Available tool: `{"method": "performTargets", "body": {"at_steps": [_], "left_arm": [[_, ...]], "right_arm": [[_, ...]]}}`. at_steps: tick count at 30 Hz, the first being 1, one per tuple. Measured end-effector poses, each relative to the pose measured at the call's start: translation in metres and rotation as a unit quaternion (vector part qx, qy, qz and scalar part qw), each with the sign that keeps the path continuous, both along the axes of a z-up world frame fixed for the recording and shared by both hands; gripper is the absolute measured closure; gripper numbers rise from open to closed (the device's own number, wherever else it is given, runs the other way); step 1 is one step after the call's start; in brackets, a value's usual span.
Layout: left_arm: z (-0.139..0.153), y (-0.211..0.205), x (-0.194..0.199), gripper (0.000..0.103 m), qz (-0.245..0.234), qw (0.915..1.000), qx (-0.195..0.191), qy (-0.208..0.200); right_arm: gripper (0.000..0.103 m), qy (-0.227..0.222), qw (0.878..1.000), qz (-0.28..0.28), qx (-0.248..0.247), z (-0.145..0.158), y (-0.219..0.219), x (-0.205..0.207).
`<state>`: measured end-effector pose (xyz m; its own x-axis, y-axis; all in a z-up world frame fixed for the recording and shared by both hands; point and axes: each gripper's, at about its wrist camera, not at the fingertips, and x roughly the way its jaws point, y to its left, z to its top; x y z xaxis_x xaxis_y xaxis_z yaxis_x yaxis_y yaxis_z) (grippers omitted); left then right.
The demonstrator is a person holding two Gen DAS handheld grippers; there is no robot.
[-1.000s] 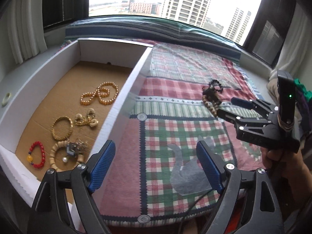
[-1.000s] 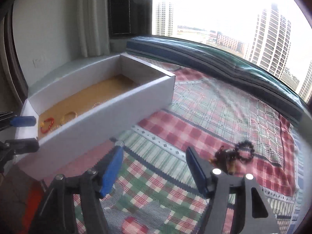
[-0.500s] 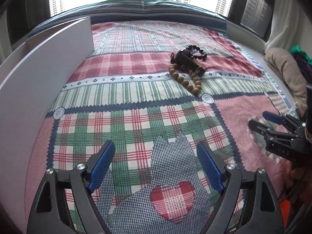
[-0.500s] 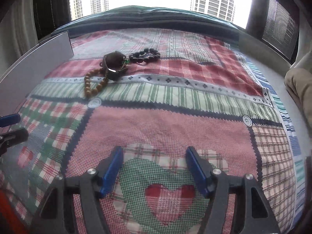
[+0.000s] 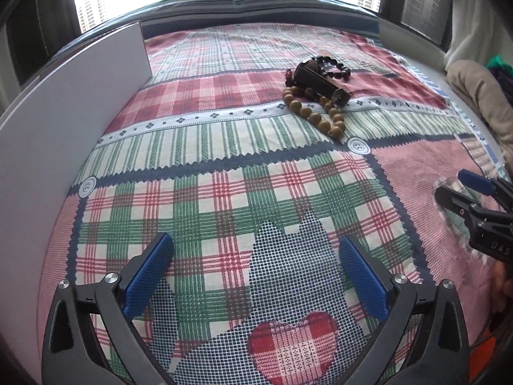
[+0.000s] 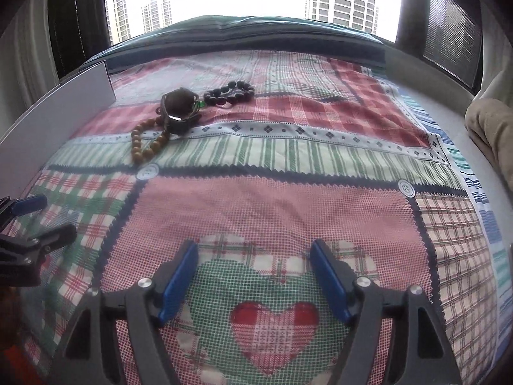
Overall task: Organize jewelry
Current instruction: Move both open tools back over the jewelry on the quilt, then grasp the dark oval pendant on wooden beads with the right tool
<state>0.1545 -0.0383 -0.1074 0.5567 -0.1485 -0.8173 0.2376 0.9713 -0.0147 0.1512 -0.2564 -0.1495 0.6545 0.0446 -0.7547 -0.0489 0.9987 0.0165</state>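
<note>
A small heap of jewelry lies on the patchwork cloth (image 5: pixel 224 173): a string of brown wooden beads (image 5: pixel 315 114), a dark chunky piece (image 5: pixel 320 81) and a black bead bracelet (image 5: pixel 335 65). The right wrist view shows the same wooden beads (image 6: pixel 146 142), dark piece (image 6: pixel 178 107) and black bracelet (image 6: pixel 231 91). My left gripper (image 5: pixel 255 247) hovers low over the cloth well short of the heap, jaws opening, nothing between them. My right gripper (image 6: pixel 254 250) stands beside it over a heart patch, jaws also opening and empty. Each gripper shows at the edge of the other's view, right gripper (image 5: pixel 452 183), left gripper (image 6: pixel 54 215).
The white wall of a box (image 5: pixel 64 102) runs along the left side of the cloth; its inside is hidden. A beige bundle of fabric (image 5: pixel 474 96) lies at the right. A dark folded blanket (image 5: pixel 256 3) lines the far edge under the window.
Both views swung away from the open box with its jewelry and sank toward the cloth. Over the last half second the hands stayed put and the left jaws spread wider.
</note>
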Motion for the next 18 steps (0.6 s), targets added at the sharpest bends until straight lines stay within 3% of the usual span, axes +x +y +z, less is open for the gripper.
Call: {"method": "performTargets", "body": {"at_steps": [7, 11, 15, 18], "left_arm": [[0.000, 0.000, 0.001, 0.001, 0.000, 1.0000, 0.002, 0.006], [0.008, -0.004, 0.018, 0.001, -0.035, 0.9979, -0.009, 0.054], [0.012, 0.008, 0.034, 0.001, -0.024, 0.9996, 0.009, 0.013], [-0.001, 0.025, 0.044, 0.001, 0.002, 0.9998, 0.000, 0.019]], "right_arm": [[0.027, 0.001, 1.000, 0.002, 0.002, 0.000, 0.000, -0.001], [0.027, 0.001, 1.000, 0.003, 0.003, 0.000, 0.001, 0.000], [0.026, 0.002, 1.000, 0.003, 0.002, 0.000, 0.002, 0.000], [0.025, 0.002, 1.000, 0.003, 0.002, 0.000, 0.002, 0.000]]}}
